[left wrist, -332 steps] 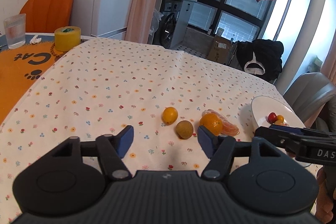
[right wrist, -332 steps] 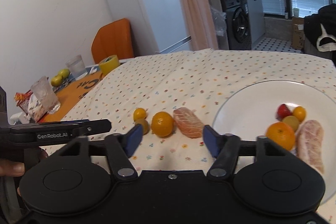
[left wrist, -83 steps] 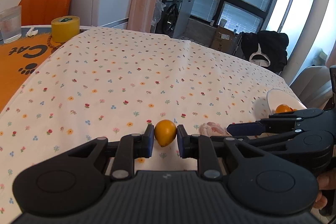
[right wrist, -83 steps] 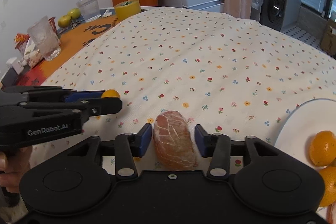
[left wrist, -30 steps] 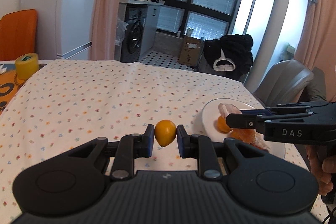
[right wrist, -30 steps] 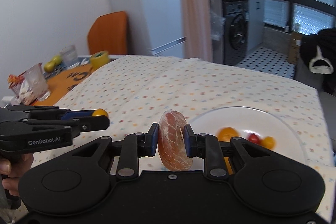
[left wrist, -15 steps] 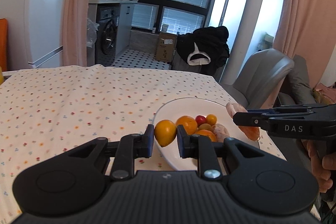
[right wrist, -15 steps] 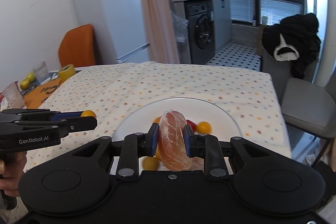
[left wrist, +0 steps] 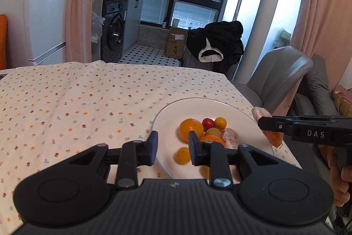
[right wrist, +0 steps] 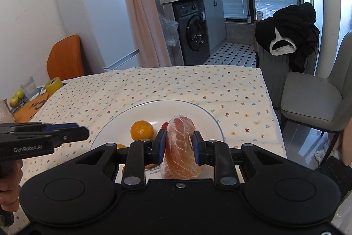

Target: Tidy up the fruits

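Left wrist: plate (left wrist: 167, 111), perhaps seven fruits (left wrist: 191, 129).

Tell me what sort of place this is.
Most likely a home dining area opening onto a laundry nook: a table under a floral tablecloth bears a plate of fruit, with a washing machine and a fridge behind it.

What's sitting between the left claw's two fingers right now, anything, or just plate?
Left wrist view: only bare white plate between the left claw fingers. The small yellow-orange fruit lies on the plate just inside the right-hand finger, released.
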`<state>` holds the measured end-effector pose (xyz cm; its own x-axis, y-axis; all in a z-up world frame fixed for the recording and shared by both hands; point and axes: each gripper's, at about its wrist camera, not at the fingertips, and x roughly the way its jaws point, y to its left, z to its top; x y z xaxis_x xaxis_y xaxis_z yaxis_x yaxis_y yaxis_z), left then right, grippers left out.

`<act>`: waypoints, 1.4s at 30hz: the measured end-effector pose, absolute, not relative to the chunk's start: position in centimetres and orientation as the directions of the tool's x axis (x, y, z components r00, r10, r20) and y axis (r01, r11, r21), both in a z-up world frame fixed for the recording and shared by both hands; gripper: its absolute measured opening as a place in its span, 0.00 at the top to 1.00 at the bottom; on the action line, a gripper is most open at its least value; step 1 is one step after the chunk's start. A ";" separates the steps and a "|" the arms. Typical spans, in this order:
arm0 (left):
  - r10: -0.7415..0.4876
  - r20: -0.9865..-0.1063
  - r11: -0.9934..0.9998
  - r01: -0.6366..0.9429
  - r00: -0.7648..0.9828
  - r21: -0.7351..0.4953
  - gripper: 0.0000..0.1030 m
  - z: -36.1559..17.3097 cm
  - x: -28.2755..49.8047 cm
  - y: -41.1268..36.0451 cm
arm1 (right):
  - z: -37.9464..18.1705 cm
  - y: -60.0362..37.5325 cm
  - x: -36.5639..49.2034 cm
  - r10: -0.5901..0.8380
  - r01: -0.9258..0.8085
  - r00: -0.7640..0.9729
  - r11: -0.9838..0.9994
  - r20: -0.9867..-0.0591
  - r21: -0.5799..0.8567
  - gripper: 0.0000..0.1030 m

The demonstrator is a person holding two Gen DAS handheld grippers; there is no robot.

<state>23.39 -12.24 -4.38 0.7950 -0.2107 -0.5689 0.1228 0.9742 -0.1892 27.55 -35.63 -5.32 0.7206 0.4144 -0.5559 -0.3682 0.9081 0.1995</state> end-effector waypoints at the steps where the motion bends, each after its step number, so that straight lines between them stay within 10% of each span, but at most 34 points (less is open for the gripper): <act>1: -0.205 -0.570 0.975 0.115 0.795 -0.189 0.73 -4.4 23.3 -12.0 | -5.3 -35.6 27.7 0.412 -0.364 0.723 0.909 -0.554 0.201 0.77; 8: -0.176 -0.580 0.978 0.076 0.795 -0.193 0.61 -4.4 22.3 -10.3 | -5.1 -35.6 28.0 0.399 -0.335 0.743 0.917 -0.536 0.218 0.50; 18: -0.137 -0.567 0.981 0.034 0.812 -0.189 0.27 -4.2 20.3 -8.7 | -4.7 -35.0 26.5 0.417 -0.338 0.736 0.909 -0.534 0.245 0.44; 42: -0.025 -0.551 0.987 -0.067 0.834 -0.147 0.06 -2.3 14.3 -5.3 | -3.5 -32.1 20.5 0.496 -0.411 0.719 0.869 -0.487 0.277 0.00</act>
